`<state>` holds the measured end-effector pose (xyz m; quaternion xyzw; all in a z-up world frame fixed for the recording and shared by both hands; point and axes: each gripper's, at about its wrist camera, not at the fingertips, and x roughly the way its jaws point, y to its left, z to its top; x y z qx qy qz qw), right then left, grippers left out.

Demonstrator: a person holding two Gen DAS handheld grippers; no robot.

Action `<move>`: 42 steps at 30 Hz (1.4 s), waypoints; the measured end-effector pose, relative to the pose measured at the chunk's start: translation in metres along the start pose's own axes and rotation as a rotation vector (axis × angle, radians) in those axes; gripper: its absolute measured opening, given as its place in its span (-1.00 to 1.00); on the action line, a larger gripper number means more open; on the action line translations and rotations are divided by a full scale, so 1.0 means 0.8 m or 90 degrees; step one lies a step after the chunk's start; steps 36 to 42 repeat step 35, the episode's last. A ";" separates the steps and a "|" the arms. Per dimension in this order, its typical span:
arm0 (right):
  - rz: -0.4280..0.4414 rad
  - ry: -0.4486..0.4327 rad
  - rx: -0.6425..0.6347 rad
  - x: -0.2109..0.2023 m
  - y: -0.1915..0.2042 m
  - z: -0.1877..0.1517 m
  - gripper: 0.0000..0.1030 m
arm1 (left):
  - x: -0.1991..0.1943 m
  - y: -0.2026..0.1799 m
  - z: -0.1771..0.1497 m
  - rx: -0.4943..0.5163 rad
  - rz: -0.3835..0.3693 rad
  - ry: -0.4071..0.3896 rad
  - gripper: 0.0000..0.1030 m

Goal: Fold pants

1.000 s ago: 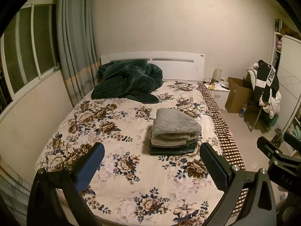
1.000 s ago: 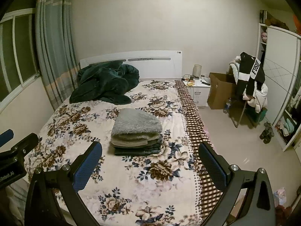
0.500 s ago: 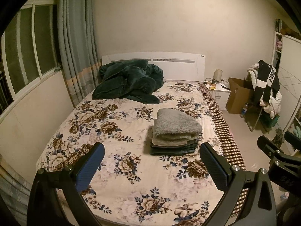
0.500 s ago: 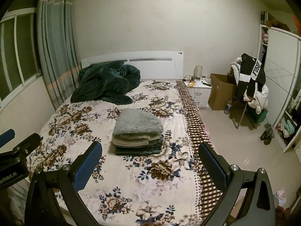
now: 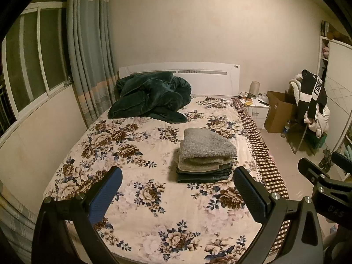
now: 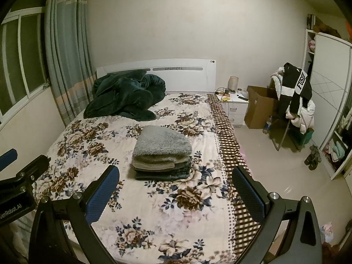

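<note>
Black tool (image 5: 177,189) frames, blue pads (image 5: 105,194), silver screws.

Left gripper body: from my right wrist view the left gripper (image 6: 13,160) sits at the far left edge, and on its black housing I read white print "enRobot.AI", the first letter cut off by the frame.

Right gripper body: from my left wrist view the right gripper (image 5: 330,165) shows at the far right; faint raised characters on its housing look like "DAS", though I can't be sure.

Black jacket: ahead and to the right of both tools, the black jacket (image 6: 297,88) carries white letters "FUS" on a black band, the rest hidden in a fold.
</note>
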<state>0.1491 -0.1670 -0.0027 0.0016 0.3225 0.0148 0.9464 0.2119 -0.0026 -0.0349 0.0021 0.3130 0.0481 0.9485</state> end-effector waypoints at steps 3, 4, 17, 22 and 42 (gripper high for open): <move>0.000 0.000 -0.001 0.000 0.000 0.000 1.00 | -0.001 -0.001 -0.001 0.000 0.001 0.001 1.00; 0.000 0.000 0.000 0.000 0.000 0.000 1.00 | -0.001 -0.001 0.000 0.001 0.001 0.001 1.00; 0.005 0.002 0.001 0.003 0.003 -0.003 1.00 | -0.001 -0.001 -0.001 0.001 0.002 0.002 1.00; 0.008 0.002 -0.001 0.007 0.006 -0.009 1.00 | 0.000 0.000 0.000 0.003 0.001 0.001 1.00; 0.011 0.002 -0.003 0.011 0.007 -0.014 1.00 | -0.002 0.008 0.005 0.001 0.000 -0.008 1.00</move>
